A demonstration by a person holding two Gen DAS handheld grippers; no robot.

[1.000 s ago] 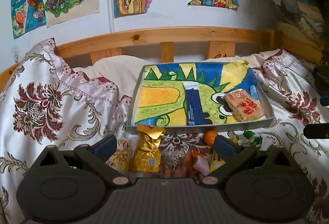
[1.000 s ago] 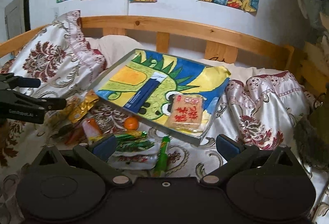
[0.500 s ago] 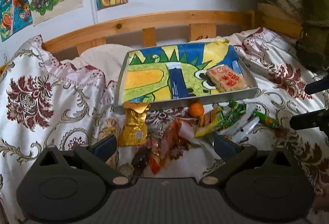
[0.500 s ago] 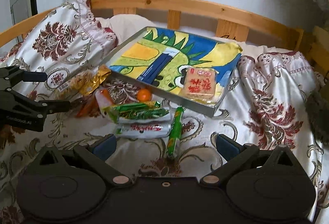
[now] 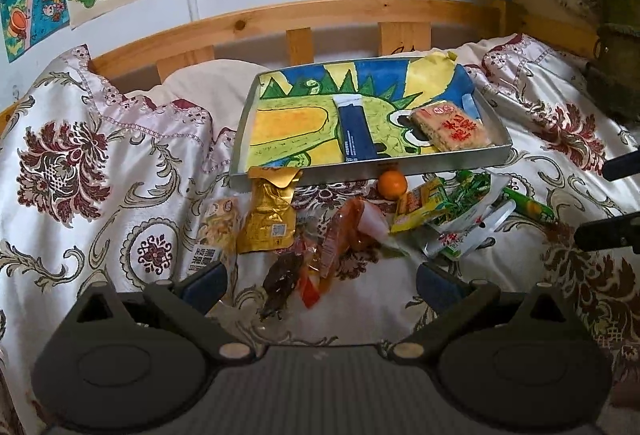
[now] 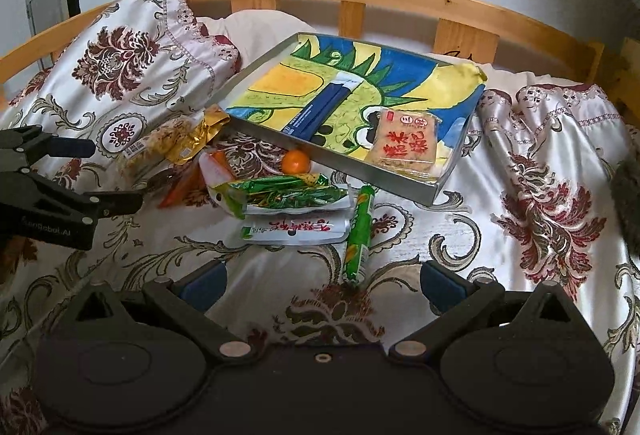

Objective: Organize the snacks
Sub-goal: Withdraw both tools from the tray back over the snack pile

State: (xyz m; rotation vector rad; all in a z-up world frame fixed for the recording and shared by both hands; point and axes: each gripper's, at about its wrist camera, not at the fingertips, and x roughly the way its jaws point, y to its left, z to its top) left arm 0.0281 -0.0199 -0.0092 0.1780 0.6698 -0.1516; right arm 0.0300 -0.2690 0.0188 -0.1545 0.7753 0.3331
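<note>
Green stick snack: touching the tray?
Apart. The right wrist view shows bedspread between the top end of the green stick snack and the tray wall.

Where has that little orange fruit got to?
The small orange lies on the bedspread against the near edge of the metal tray, just beyond the green snack packet. In the left wrist view it sits centre-right, below the tray's front wall.
</note>
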